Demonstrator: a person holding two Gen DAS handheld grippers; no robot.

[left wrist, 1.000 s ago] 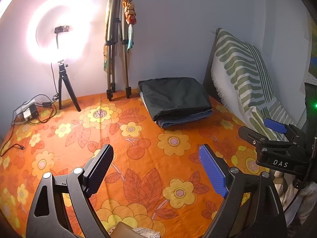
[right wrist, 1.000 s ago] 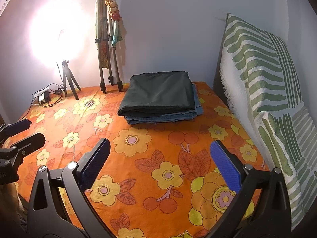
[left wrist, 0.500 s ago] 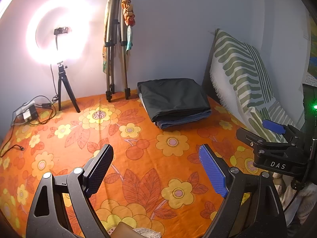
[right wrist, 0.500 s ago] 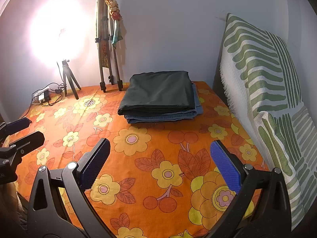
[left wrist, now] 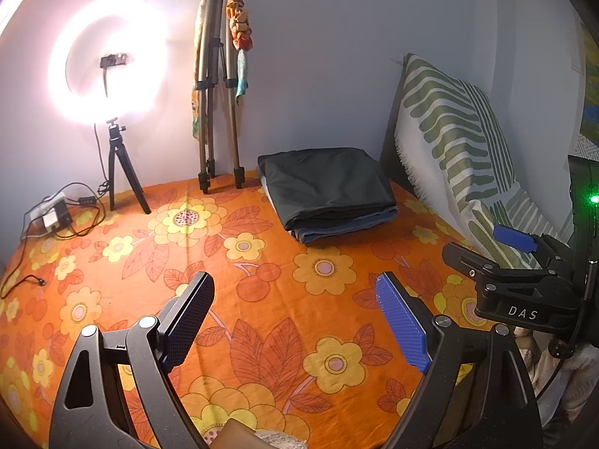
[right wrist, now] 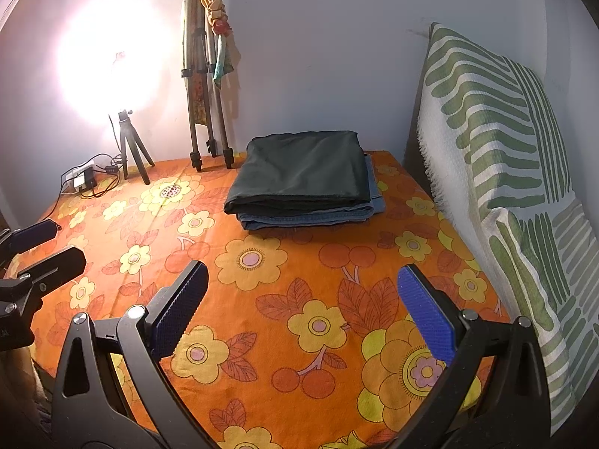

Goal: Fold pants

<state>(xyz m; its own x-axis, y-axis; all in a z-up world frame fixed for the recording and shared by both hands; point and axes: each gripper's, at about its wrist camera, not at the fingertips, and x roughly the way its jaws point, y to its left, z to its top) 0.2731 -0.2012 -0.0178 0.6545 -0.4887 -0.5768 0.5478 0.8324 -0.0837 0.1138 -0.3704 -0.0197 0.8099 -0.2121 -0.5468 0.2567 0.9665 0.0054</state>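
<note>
Dark folded pants (right wrist: 303, 172) unmoved on bedspread (right wrist: 284, 292), both grippers' jaws wide open, empty, nothing changed

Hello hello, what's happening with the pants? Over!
Left hand-held gripper open, right hand-held gripper open, both empty. Folded pants stacked by wall. Nothing blocking.

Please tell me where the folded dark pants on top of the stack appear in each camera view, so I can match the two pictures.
Left wrist view: the folded dark pants lie right of centre, on blue denim, by the far wall.
Right wrist view: the folded dark pants lie at the centre, above the middle, on the same denim.
Shared landmark: the folded tripod leans on the wall just left of the stack in both.
</note>
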